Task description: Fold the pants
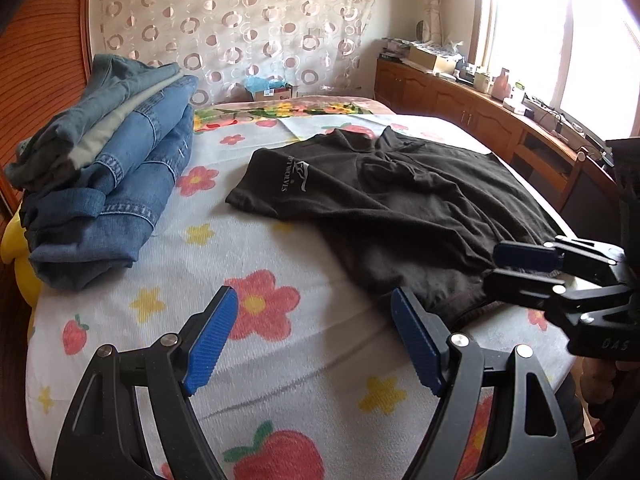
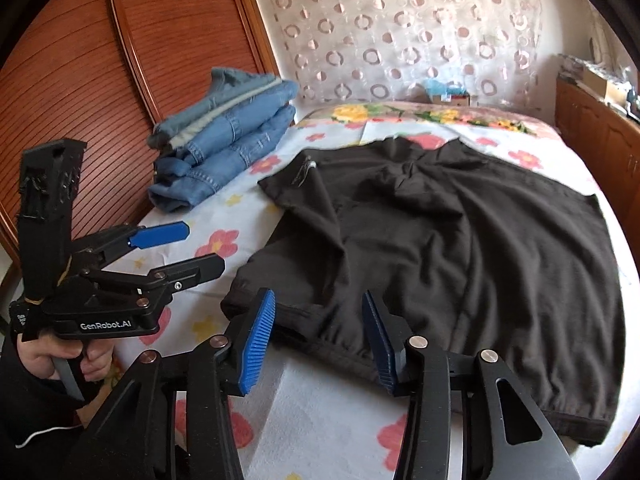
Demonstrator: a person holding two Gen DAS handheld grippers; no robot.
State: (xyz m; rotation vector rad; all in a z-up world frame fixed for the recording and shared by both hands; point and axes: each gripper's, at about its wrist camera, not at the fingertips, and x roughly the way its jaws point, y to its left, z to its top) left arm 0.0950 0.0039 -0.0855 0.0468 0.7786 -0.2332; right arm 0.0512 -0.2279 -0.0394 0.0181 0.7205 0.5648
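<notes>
Black pants [image 1: 400,208] lie spread on the flowered bed sheet, also shown in the right wrist view [image 2: 460,248], waistband nearest me. My left gripper [image 1: 314,344] is open and empty, hovering over the sheet just left of the waistband; it also shows in the right wrist view [image 2: 196,248]. My right gripper [image 2: 318,344] is open and empty, its jaws standing either side of the waistband edge close above it. In the left wrist view the right gripper [image 1: 496,264] sits at the near right edge of the pants.
A stack of folded blue jeans [image 1: 108,176] lies at the bed's left side, also in the right wrist view [image 2: 224,140]. A wooden headboard [image 2: 80,80] is left. A wooden cabinet [image 1: 480,108] with clutter runs under the window. The bed sheet [image 1: 260,360] stretches in front.
</notes>
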